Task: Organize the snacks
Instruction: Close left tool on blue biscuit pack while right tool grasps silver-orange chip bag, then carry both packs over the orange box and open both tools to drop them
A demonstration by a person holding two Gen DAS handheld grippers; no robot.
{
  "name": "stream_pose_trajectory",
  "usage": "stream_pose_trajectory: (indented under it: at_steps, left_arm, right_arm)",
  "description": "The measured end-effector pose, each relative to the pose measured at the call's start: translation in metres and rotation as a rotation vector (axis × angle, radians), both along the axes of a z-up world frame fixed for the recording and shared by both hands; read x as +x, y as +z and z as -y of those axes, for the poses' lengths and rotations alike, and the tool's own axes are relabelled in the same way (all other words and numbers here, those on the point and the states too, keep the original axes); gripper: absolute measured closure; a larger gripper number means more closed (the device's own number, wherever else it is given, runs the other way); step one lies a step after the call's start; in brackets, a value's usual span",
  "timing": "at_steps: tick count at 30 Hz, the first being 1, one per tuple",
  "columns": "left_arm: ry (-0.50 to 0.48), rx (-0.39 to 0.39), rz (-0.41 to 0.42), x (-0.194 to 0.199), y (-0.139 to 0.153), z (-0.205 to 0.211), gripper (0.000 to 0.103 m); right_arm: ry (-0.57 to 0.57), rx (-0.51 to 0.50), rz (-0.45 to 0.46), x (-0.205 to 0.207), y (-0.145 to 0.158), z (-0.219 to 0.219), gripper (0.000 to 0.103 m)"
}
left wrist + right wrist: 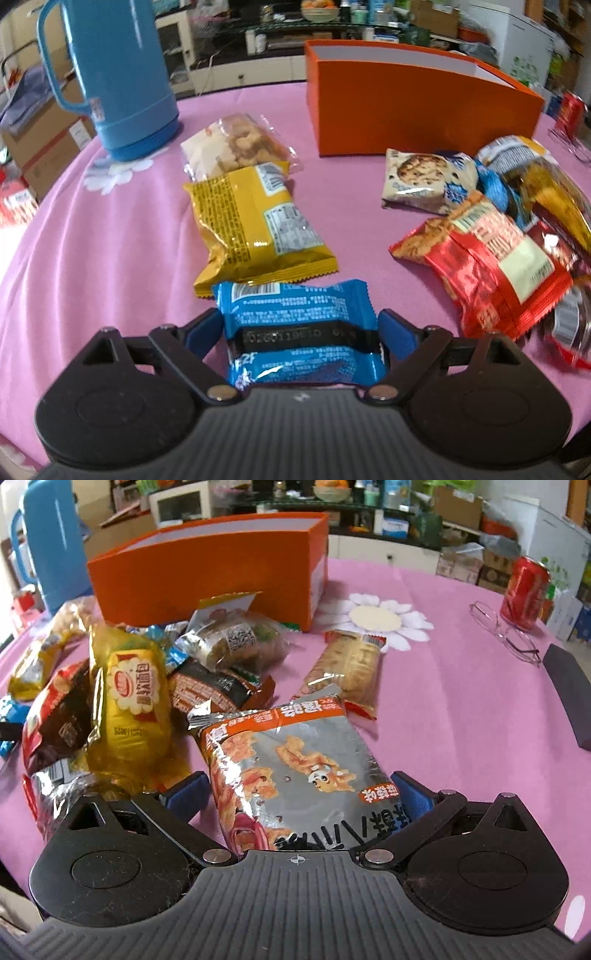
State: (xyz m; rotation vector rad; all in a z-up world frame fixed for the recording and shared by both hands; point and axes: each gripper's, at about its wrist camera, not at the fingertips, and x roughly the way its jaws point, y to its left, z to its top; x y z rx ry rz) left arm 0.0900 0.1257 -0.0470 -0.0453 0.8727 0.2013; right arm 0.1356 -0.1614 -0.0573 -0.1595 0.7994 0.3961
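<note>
My left gripper (301, 332) is shut on a blue snack packet (299, 328), its blue pads pressing both sides. Ahead lie a yellow packet (255, 229), a clear bag of crackers (236, 147), a cookie packet (428, 181) and a red packet (491, 266). The open orange box (413, 107) stands behind them. My right gripper (301, 794) is shut on a silver and orange snack bag (295, 771). A pile of snacks lies to its left, with a yellow bread packet (129, 709). The orange box (214, 579) shows behind the pile.
A blue thermos jug (114, 77) stands at the back left on the pink tablecloth (92, 258). In the right wrist view a red can (524, 590), glasses (506, 627) and a dark flat block (572, 694) sit at the right.
</note>
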Motion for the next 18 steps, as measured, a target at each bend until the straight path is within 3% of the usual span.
stream_pose_trajectory:
  at_steps: [6,8,10,11,12,14,18]
  left_arm:
    - [-0.004,0.001,0.006,-0.008,-0.002,0.005,0.012]
    - [0.031,-0.050,-0.007,-0.008,-0.002,-0.002,0.013]
    - [0.046,-0.059,0.003,-0.010,-0.001,-0.004,0.023]
    - [0.043,-0.061,0.014,-0.012,0.001,-0.004,0.039]
    - [0.043,-0.067,0.014,-0.014,0.004,-0.005,0.046]
    - [0.052,-0.106,0.008,-0.019,0.008,-0.009,0.049]
    - [0.049,-0.131,0.052,-0.043,0.024,-0.013,0.049]
  right_arm:
    - [-0.054,-0.002,0.000,0.003,0.001,0.009,0.010]
    - [-0.068,-0.001,0.003,0.002,0.001,0.009,0.010]
    - [-0.079,0.002,0.013,-0.002,0.000,0.009,0.011]
    - [-0.076,0.005,0.026,-0.005,0.001,0.009,0.023]
    - [-0.073,0.009,0.038,-0.008,0.003,0.010,0.041]
    - [-0.082,0.029,0.034,-0.015,0.007,0.012,0.057]
    - [-0.098,0.119,-0.018,-0.037,0.014,0.025,0.058]
